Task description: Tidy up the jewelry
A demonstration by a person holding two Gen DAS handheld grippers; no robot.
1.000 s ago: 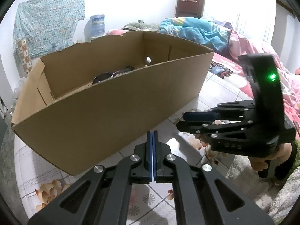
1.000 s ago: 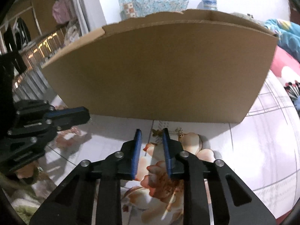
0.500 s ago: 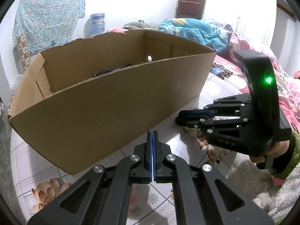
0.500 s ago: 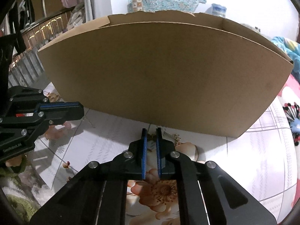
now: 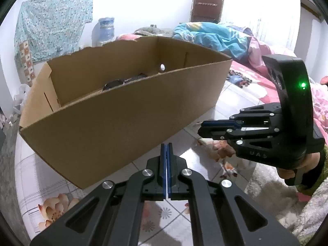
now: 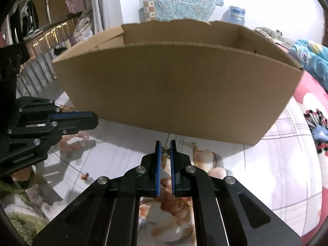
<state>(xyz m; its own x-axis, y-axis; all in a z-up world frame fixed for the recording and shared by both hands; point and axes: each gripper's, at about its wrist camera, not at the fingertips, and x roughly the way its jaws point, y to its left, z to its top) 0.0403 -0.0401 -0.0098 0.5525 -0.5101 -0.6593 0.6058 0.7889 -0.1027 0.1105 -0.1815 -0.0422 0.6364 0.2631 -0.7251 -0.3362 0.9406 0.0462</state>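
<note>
Jewelry first: a thin gold chain with a small pendant (image 6: 165,151) lies on the glossy floral sheet (image 6: 283,164), between the tips of my right tongs (image 6: 165,150). Blue ribbed pads (image 6: 157,168) stand a narrow gap apart; cannot tell whether they pinch the pendant or merely straddle it. More chain links (image 6: 194,146) trail just right of the tips, near the foot of the box.

My left tongs (image 5: 166,153) are closed, blue pads pressed together on nothing, hovering near the box wall. In the left wrist view the right tongs (image 5: 207,125) show side-on: black skeletal frame, silver bolts, a green light (image 5: 303,85) glowing on the housing.

Cardboard box (image 6: 174,90): plain brown corrugated board, long, open top, ragged rear edge, a round hole in the far wall. Its near wall blocks most of the interior; only something dark (image 5: 123,81) peeks over the rim, too cut off to identify.

Beyond: rumpled blue and pink bedding (image 5: 215,37), a water jug (image 5: 105,30), a patterned turquoise cloth (image 5: 53,30) on the wall, hanging clothes (image 6: 30,22) by a railing, all blurred by the lens.
</note>
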